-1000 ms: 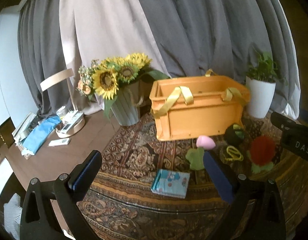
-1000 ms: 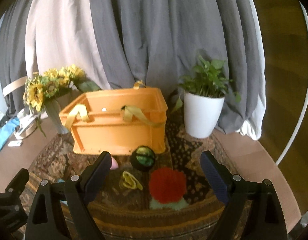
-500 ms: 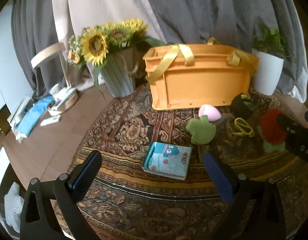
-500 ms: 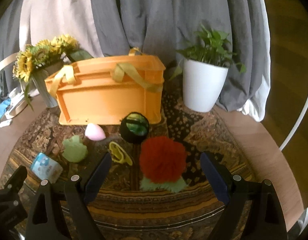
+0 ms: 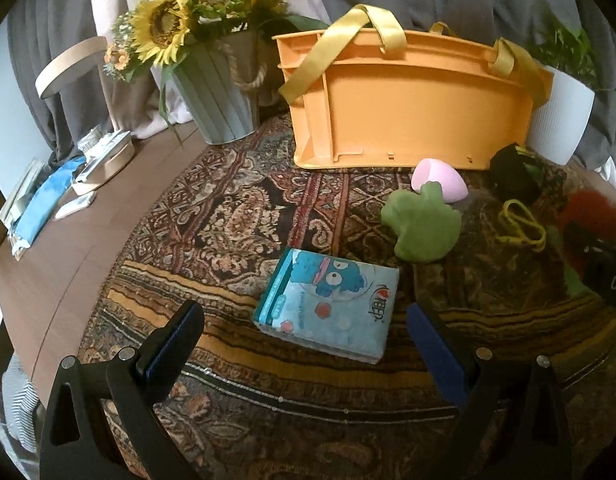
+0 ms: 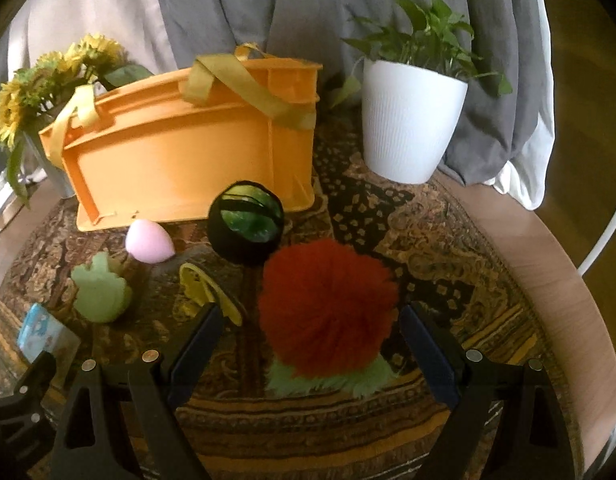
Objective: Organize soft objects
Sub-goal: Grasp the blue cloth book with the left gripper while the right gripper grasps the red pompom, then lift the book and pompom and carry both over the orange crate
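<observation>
In the left wrist view the left gripper (image 5: pixel 303 332), spread wide and empty, frames the pale blue cartoon-printed tissue pack (image 5: pixel 328 304) near the patterned rug's (image 5: pixel 211 216) front edge, while in the right wrist view the right gripper (image 6: pixel 308 336), equally wide and empty, brackets the fluffy red pompom (image 6: pixel 328 304) before the orange plastic crate (image 6: pixel 187 152), so the approach looks under way and closing comes next.

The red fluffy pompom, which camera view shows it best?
The right wrist view. The red pompom sits whole and central there, right ahead of the open right gripper, green fringe visible beneath. The left wrist view shows only part of it at the far right edge, partly hidden by the other gripper.
</observation>
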Action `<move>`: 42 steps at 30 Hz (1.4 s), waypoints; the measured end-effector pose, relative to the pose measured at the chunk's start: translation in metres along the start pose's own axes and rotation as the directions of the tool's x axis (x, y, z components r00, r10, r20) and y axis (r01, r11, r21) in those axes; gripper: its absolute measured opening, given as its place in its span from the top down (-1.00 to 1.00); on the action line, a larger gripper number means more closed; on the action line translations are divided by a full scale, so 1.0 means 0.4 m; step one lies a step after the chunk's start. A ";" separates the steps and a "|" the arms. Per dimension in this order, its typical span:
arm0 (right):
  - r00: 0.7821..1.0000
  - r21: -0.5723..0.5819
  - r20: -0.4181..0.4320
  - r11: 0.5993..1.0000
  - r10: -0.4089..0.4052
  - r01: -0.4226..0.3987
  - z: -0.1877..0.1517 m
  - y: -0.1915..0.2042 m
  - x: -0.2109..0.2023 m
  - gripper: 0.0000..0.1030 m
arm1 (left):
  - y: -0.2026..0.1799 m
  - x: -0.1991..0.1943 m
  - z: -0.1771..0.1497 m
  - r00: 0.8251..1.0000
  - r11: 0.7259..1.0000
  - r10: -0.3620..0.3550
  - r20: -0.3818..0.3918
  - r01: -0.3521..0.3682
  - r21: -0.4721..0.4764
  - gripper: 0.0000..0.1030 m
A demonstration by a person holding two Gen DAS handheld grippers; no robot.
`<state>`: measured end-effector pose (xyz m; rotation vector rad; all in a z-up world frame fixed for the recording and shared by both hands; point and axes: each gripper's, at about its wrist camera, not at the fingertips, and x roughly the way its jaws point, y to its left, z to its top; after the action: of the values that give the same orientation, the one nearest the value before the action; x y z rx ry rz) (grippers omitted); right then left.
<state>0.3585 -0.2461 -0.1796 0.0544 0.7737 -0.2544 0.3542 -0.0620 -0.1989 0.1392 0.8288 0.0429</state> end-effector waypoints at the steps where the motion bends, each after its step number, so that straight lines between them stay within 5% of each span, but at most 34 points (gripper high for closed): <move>1: 1.000 0.003 -0.007 1.000 0.000 0.000 0.000 -0.001 0.010 -0.76 | -0.003 0.005 0.002 1.000 1.000 0.001 0.000 -0.001 0.004 -1.00; 13: 0.999 0.000 -0.038 1.000 0.015 -0.015 0.013 0.009 0.078 -0.75 | -0.011 0.057 0.016 0.999 1.000 -0.006 -0.054 0.006 0.015 -0.98; 16: 0.999 0.000 -0.039 1.000 0.016 -0.016 0.015 0.012 0.083 -0.70 | -0.011 0.063 0.015 0.998 1.000 -0.016 -0.068 0.018 0.018 -0.74; 19: 0.999 -0.006 -0.040 1.000 0.025 -0.026 0.018 0.013 0.086 -0.48 | -0.010 0.067 0.016 0.996 0.998 -0.051 -0.075 0.053 0.016 -0.56; 27: 0.998 -0.024 -0.040 0.999 0.041 -0.042 0.012 0.014 0.077 0.09 | -0.014 0.050 0.010 0.997 0.997 -0.068 -0.048 0.069 0.026 -0.54; 42: 0.994 0.000 0.007 0.994 0.105 -0.105 0.034 0.004 -0.037 0.14 | 0.006 -0.069 0.053 0.995 0.995 -0.096 0.029 0.095 0.010 -0.54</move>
<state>0.3581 -0.2434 -0.1595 0.0943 0.7611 -0.1551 0.3513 -0.0646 -0.1642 0.1078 0.8049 -0.0525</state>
